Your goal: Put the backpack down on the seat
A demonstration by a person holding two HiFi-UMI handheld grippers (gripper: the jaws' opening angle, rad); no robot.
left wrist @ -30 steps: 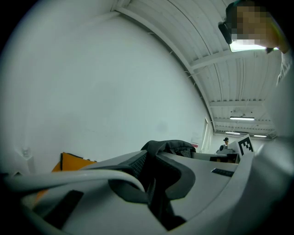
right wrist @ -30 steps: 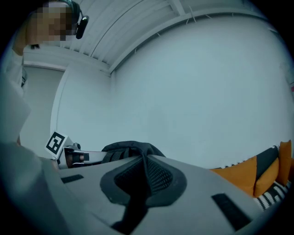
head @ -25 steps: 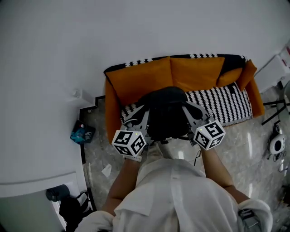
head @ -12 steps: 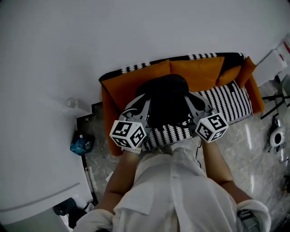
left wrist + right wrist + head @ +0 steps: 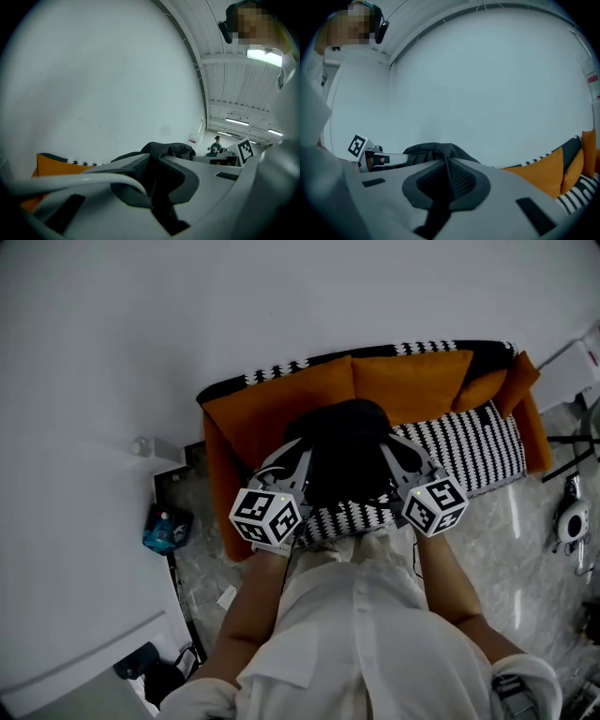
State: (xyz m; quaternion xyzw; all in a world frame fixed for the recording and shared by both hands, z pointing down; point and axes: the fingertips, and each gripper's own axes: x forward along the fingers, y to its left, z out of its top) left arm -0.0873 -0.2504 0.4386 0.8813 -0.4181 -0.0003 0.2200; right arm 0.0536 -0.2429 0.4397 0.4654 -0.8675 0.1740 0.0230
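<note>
Observation: the left gripper is clenched on a fold of the black fabric backpack. Its own view shows both jaws pressed together with dark cloth pinched between them. The right gripper is likewise clamped on the backpack's other side, with a ridge of fabric caught between its mesh pads.

Position: the backpack hangs between the two grippers over the left half of the black-and-white striped seat, in front of the orange back cushions. From above I cannot tell whether its base touches the seat.

Change: over the last second the backpack has moved inward. A second ago its lower edge overlapped the seat's front border. Now a band of striped cover shows between the backpack and that border. Neither grip has altered.

Assessment: the carry appears largely complete, and in my judgement the load is now placed over the target. What remains is lowering it until the seat takes the weight, then releasing both grips. Opening before that risks the backpack tipping forward off the seat.
</note>
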